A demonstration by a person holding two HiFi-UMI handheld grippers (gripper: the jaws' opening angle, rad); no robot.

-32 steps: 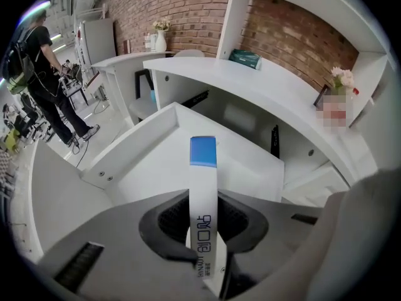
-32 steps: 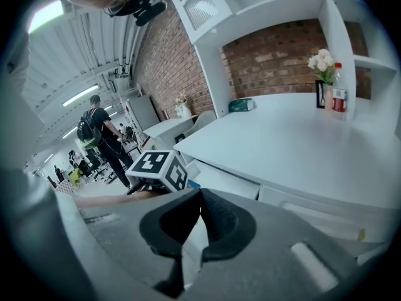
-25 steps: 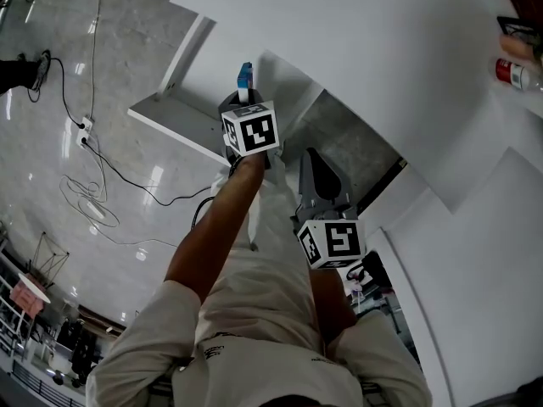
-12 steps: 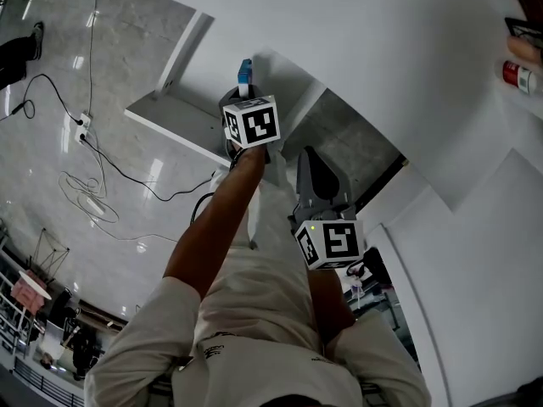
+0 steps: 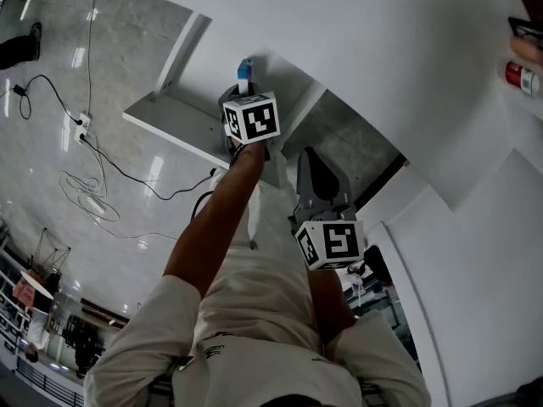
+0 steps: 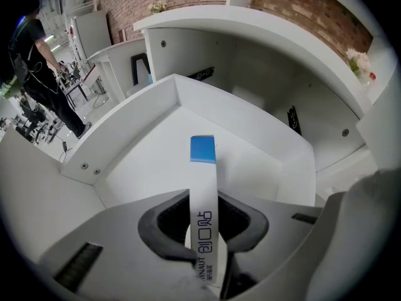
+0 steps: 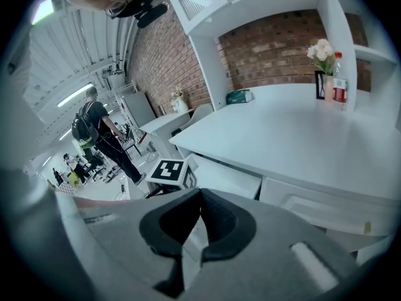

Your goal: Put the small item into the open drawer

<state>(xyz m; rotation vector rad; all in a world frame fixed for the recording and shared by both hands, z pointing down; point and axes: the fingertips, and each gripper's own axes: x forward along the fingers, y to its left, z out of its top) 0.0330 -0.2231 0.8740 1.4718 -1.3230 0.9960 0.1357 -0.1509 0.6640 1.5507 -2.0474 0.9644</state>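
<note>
Left gripper view: left gripper (image 6: pixel 203 195) clamps a flat white blue-tipped packet (image 6: pixel 202 150) over the open white drawer (image 6: pixel 141 168), red brick wall (image 6: pixel 294 5) at 12 o'clock. Right gripper (image 7: pixel 198 196), closed and empty, faces a white desk (image 7: pixel 301 137).

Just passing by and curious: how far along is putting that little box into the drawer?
The drawer stands open. The left gripper grips the slim blue-tipped box above it. Left to do: set the box inside and release it.
</note>
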